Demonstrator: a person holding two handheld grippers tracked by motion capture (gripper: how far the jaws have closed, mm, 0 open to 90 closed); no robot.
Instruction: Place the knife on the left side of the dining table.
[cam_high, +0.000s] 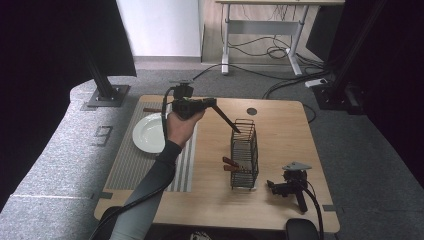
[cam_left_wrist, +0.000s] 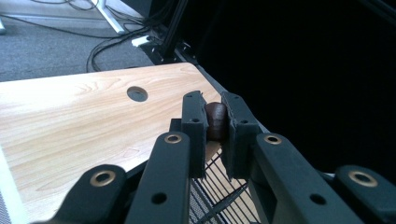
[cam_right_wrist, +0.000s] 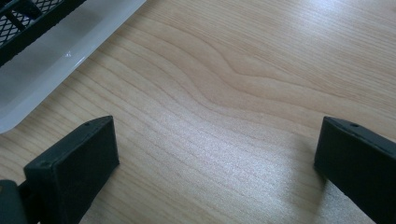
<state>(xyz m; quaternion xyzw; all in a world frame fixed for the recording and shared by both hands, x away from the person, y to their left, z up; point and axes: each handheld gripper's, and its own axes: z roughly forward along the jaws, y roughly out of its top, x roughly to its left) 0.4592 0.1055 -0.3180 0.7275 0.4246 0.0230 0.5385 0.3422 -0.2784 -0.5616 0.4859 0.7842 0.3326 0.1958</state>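
Note:
A hand holds my left gripper (cam_high: 216, 103) above the middle of the wooden table (cam_high: 280, 125). Its jaws are shut on the rounded end of a dark brown-handled utensil (cam_left_wrist: 215, 119). This utensil (cam_high: 227, 119) slants down to the right, and its lower end is at the top rim of a black wire basket (cam_high: 246, 152). In the left gripper view the basket's wires (cam_left_wrist: 219, 193) show just below the jaws. My right gripper (cam_high: 274, 187) lies on the table right of the basket. In its own view the right gripper (cam_right_wrist: 212, 154) is open over bare wood.
Two brown handles (cam_high: 230, 163) stick out of the basket's left side. A white plate (cam_high: 147, 132) sits on a striped placemat (cam_high: 125, 165) at the left, with a brown-handled piece (cam_high: 152, 110) behind it. A white tray (cam_right_wrist: 56, 60) lies under the basket. A round hole (cam_high: 251, 111) marks the table's far side.

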